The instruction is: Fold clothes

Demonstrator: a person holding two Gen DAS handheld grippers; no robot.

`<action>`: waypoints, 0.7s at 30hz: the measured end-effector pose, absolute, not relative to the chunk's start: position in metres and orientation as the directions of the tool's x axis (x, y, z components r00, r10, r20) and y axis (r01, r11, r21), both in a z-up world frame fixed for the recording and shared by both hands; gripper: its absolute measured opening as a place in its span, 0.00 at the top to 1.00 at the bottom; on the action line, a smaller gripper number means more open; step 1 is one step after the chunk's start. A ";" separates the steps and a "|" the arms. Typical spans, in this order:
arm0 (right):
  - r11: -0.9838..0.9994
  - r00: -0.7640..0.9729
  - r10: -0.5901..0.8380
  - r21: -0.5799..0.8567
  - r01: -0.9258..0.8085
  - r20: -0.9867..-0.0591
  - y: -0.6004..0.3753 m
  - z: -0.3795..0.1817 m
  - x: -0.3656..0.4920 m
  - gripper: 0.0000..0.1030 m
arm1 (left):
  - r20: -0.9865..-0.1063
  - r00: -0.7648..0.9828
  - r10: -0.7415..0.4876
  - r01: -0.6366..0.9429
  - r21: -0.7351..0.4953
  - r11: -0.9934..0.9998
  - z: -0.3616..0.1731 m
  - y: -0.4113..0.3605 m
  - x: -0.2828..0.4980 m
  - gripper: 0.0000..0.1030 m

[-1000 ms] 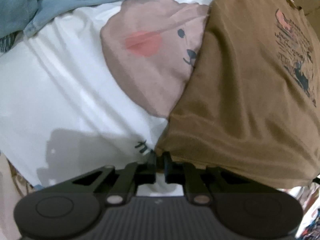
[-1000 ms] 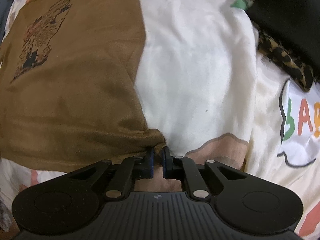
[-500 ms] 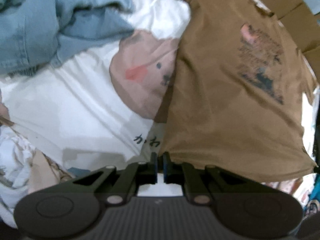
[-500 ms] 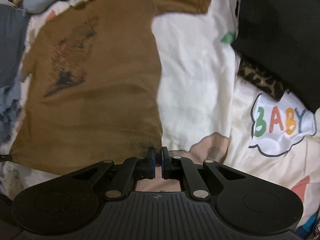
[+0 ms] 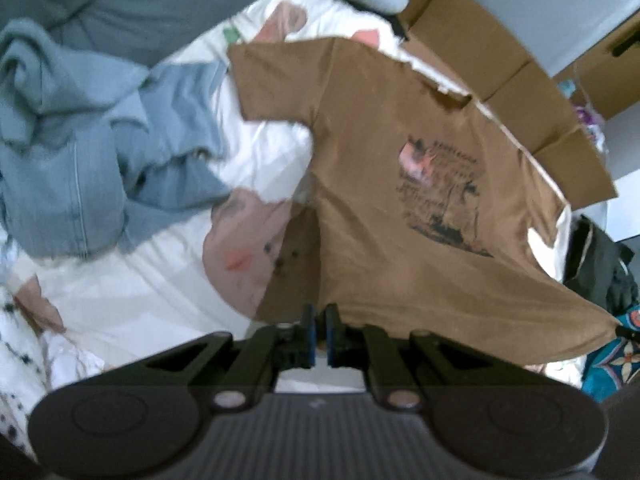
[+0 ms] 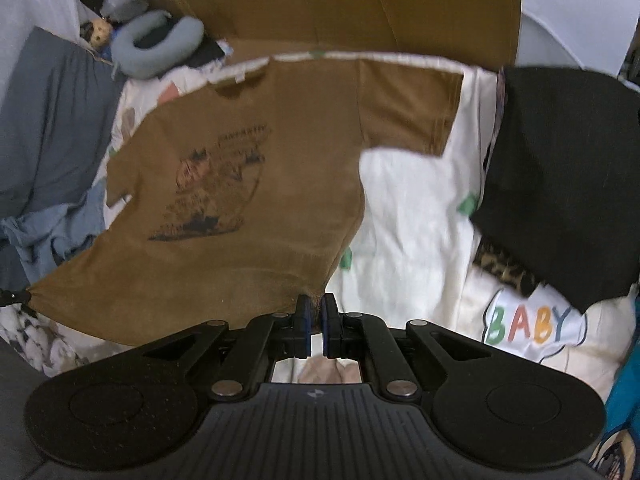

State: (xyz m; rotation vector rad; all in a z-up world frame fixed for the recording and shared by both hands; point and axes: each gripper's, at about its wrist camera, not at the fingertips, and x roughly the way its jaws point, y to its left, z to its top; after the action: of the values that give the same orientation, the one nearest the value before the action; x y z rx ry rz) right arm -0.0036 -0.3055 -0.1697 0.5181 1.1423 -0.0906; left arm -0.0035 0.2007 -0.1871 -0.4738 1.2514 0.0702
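Over the preceding second I had raised both tools, so the brown T-shirt, earlier lying low and close over the white printed bedspread, hung stretched by its hem. My left gripper was clenched on one hem corner, my right gripper on the other. The sleeves and collar trailed toward the cardboard boxes, print side up, beside the heap of denim. I judged the shirt spread and tensioned, not yet folded.

Cardboard boxes fill the upper right of the left view; a grey neck pillow lies upper left of the right view.
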 end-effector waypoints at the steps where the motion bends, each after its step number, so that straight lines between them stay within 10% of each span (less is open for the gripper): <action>1: 0.880 0.433 0.188 0.347 0.324 -0.882 -0.307 -0.163 -0.002 0.98 | -0.921 0.332 -0.205 -0.303 -0.310 0.901 -0.183 0.200 -0.002 0.96; 21: 0.869 0.288 0.221 0.323 0.374 -0.932 -0.306 -0.197 -0.023 0.98 | -0.948 0.233 -0.217 -0.345 -0.289 0.893 -0.216 0.195 -0.032 0.96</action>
State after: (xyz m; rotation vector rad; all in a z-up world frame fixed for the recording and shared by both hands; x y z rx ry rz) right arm -0.0228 -0.3061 -0.1967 0.5450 1.2927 -0.1090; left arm -0.0323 0.1949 -0.2155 -0.4965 1.3488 0.0931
